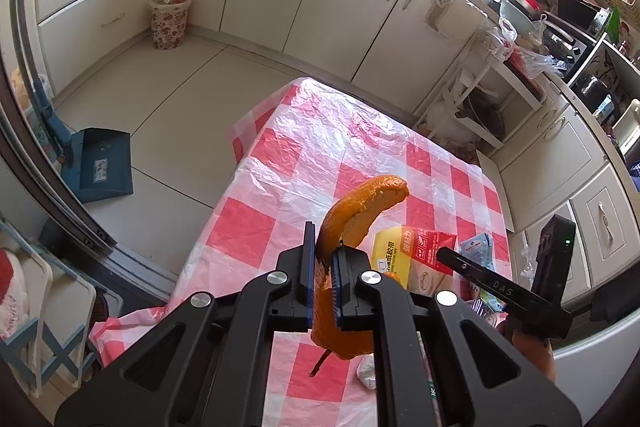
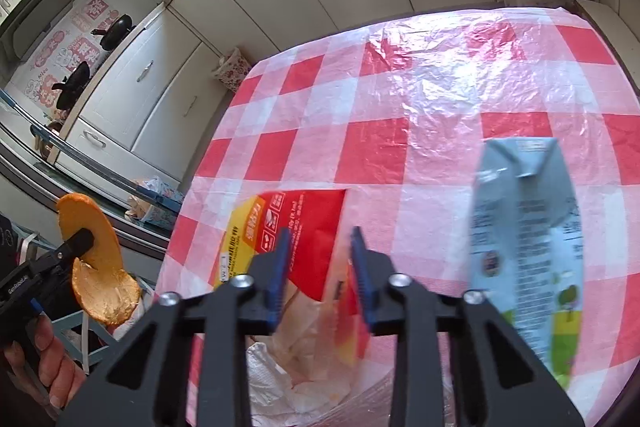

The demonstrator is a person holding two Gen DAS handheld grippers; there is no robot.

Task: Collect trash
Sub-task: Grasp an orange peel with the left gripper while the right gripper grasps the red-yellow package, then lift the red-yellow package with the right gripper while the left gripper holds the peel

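Your left gripper (image 1: 322, 259) clamps a curled, pebbly orange peel (image 1: 360, 211).
Your right gripper (image 2: 318, 259) hangs parted over the glossy red-and-yellow wrapper (image 2: 304, 219), crinkled checked plastic tablecloth (image 2: 400, 107) beneath; pale blue carton (image 2: 524, 227) at three o'clock.

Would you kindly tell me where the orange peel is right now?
The orange peel is clamped in the left claw, held up above the near left part of the checkered table, left of the red-and-yellow packet.

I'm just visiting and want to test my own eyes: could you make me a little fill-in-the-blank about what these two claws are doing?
1. The left gripper is shut on an orange ____.
2. The right gripper is ____ and holds nothing.
3. The tablecloth is checked white and ____.
4. The light blue carton lies on the ____.

Missing words: peel; open; red; table
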